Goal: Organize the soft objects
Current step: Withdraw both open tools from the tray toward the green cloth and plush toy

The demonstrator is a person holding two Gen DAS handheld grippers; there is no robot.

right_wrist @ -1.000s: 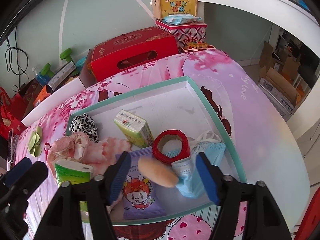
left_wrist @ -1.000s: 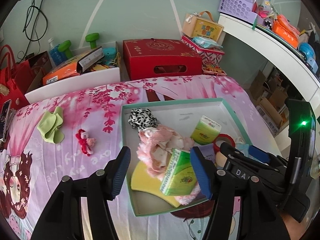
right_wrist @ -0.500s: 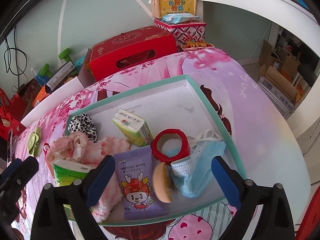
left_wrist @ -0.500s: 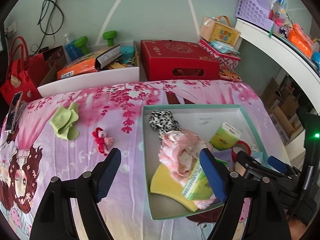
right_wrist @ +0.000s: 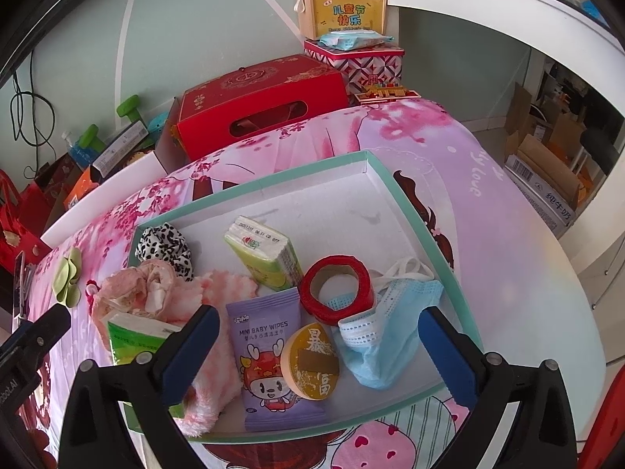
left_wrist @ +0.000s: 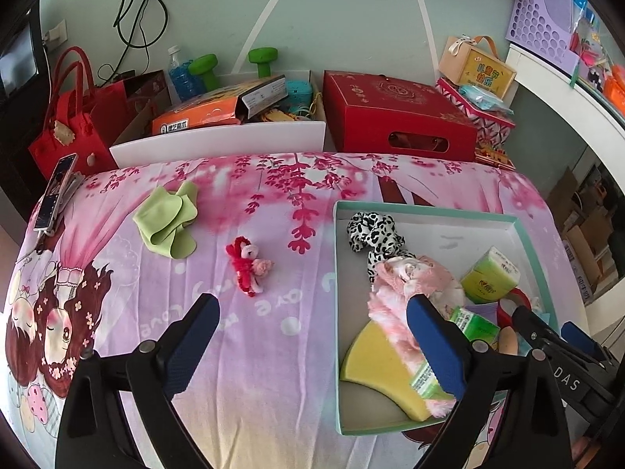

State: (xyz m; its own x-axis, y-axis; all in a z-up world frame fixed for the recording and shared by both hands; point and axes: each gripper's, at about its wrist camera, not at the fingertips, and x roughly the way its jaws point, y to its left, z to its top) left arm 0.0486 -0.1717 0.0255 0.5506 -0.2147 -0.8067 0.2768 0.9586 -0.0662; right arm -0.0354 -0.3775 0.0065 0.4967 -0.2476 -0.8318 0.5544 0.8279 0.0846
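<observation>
A teal-rimmed tray (left_wrist: 429, 211) (right_wrist: 273, 183) on the pink bedspread holds a leopard scrunchie (right_wrist: 164, 244), pink fluffy cloth (left_wrist: 414, 277), yellow sponge (left_wrist: 375, 359), two green tissue packs (right_wrist: 265, 252) (right_wrist: 133, 336), baby wipes (right_wrist: 269, 351), a round gold puff (right_wrist: 312, 359), red tape roll (right_wrist: 336, 289) and blue mask (right_wrist: 386, 332). A red plush toy (left_wrist: 248, 264) and a green cloth (left_wrist: 166, 221) lie on the bedspread left of the tray. My left gripper (left_wrist: 311, 303) hovers over the tray's left rim, jaws opening, nothing between them. My right gripper (right_wrist: 318, 314) hangs above the puff, jaws opening, touching nothing.
Behind the bed stand a red gift box (left_wrist: 394, 117), a white bin (left_wrist: 218, 140) of boxes and dumbbells, and a red bag (left_wrist: 70, 117). A phone (left_wrist: 54, 191) lies at the bed's far left edge. A white shelf (right_wrist: 508, 11) curves along the right.
My left jaws widened off the green tissue pack, which now lies in the tray, and the gripper swung left. My right jaws spread, and the round puff dropped flat into the tray.
</observation>
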